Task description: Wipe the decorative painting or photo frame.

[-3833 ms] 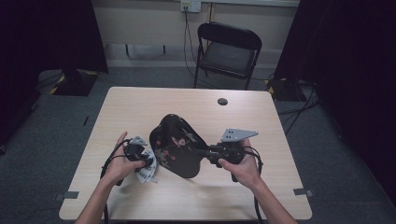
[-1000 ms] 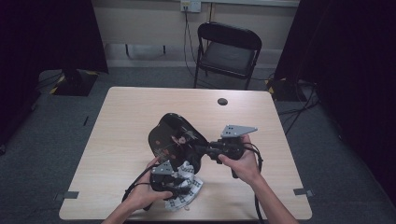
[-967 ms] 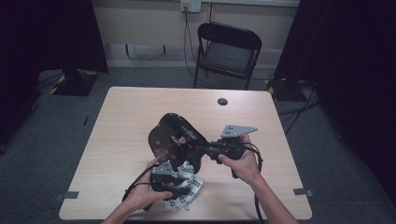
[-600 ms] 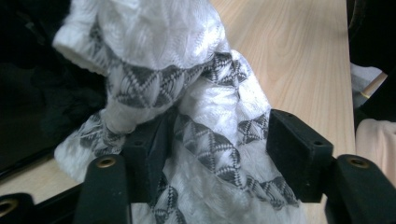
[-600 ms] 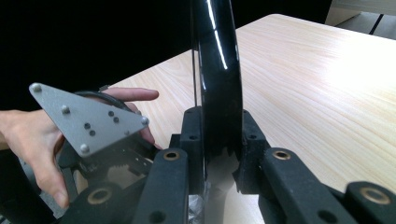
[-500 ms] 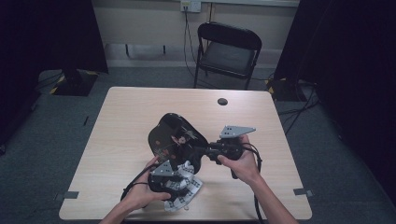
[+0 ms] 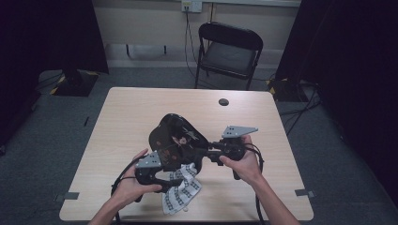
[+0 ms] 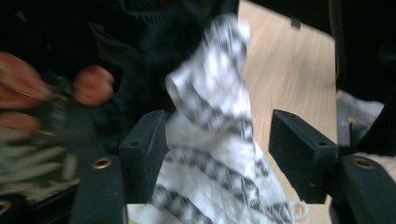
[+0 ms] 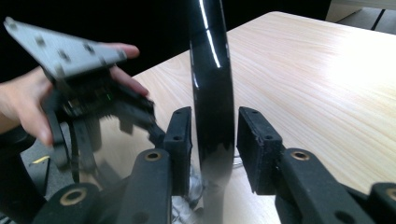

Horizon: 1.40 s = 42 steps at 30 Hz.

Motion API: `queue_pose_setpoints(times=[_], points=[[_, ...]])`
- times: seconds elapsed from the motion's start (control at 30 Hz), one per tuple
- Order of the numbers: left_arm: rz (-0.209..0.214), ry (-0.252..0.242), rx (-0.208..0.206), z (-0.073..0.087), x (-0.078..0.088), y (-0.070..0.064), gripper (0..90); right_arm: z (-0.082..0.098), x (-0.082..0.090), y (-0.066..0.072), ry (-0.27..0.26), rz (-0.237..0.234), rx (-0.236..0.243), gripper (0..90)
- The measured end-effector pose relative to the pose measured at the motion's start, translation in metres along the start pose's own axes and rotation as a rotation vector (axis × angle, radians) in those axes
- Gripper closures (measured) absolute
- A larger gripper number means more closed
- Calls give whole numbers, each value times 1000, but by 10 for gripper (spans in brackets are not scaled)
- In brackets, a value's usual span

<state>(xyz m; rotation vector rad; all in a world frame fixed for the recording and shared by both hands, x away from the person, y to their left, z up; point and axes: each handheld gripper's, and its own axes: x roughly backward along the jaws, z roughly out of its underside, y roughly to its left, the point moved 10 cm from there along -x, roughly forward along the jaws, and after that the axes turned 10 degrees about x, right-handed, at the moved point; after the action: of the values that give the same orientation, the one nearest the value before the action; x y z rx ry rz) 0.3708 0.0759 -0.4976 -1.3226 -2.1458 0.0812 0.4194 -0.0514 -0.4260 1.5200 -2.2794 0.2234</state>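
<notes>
A person stands at the near edge of the worktop with a pair of tongs in each hand. The right tongs have a glossy black plate standing on edge between their jaws; in the right gripper view the plate's rim rises upright in the gap, with a sliver of space showing at the right pad, so the jaws, which have just been opening, are loose about it rather than pinching. The plate sits tilted up over the middle of the worktop, a little toward the near edge. The left tongs are held just below and in front of the plate, close to the near edge. Their jaws have just been opening too and now stand spread wide, and a white cloth with a black pattern hangs between them; whether the left pad touches the cloth I cannot tell, the right pad is clear of it. From above, the cloth lies crumpled on the worktop just under the plate's lower rim, between the two hands. A small dark round thing lies near the far edge, and a black folding chair stands beyond the worktop.
</notes>
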Motion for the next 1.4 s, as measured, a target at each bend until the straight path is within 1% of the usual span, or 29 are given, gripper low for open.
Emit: queue_pose_setpoints(times=[0.1,0.2,0.23,0.27,0.3,0.4,0.43,0.47,0.5,0.57,0.63,0.67,0.73,0.77,0.8,0.83,0.87,0.97,1.0,1.07,1.1,1.13,1.17,1.23,1.3,1.37,1.4], points=[[-21,-27,-8,-9,13,5,382,1,3,0,0,0,1,657],[-43,-71,-7,-22,27,11,382,2,4,0,3,4,0,649],[-49,-76,-11,-27,32,14,382,3,4,0,4,5,1,648],[-56,-92,-10,-32,37,16,382,4,5,1,9,5,1,646],[-70,-101,-14,-38,43,20,382,5,5,1,13,8,3,646],[-97,-117,-9,-49,56,30,384,7,10,2,17,20,5,645],[-108,-124,-10,-53,60,33,383,8,12,2,18,22,7,645],[-124,-132,-23,-57,63,36,383,9,14,2,20,32,17,645],[-129,-133,-30,-60,65,38,387,9,16,2,17,37,23,646],[-146,-161,-27,-68,69,45,392,9,18,2,14,36,22,646],[-157,-188,-9,-75,70,53,393,11,17,4,16,31,19,647],[-160,-194,0,-77,69,57,394,13,16,4,19,29,18,647],[-188,-189,-1,-79,66,66,392,20,13,4,38,25,9,647],[-201,-195,5,-79,63,70,394,22,12,4,41,25,7,647],[-209,-189,17,-78,61,73,388,24,11,4,41,26,1,649],[-209,-182,18,-77,58,74,371,25,10,4,41,23,0,648],[-210,-175,8,-76,57,76,368,26,10,5,38,17,-3,649],[-212,-198,31,-76,55,85,372,28,9,7,42,15,2,649],[-213,-193,41,-74,55,88,371,28,8,9,44,14,6,650],[-213,-197,58,-72,56,93,368,29,7,11,47,11,12,654],[-210,-200,62,-71,55,95,363,30,6,12,51,9,12,658],[-202,-194,62,-69,54,95,359,31,5,12,54,8,11,662],[-202,-187,57,-69,53,96,356,32,4,11,60,7,12,682],[-207,-183,43,-69,52,96,365,36,2,11,76,2,12,687],[-219,-193,32,-72,51,92,371,39,1,8,89,7,18,689],[-211,-174,6,-73,51,86,363,39,1,7,88,2,11,693],[-216,-178,-1,-75,51,85,352,39,1,6,87,3,14,710]])
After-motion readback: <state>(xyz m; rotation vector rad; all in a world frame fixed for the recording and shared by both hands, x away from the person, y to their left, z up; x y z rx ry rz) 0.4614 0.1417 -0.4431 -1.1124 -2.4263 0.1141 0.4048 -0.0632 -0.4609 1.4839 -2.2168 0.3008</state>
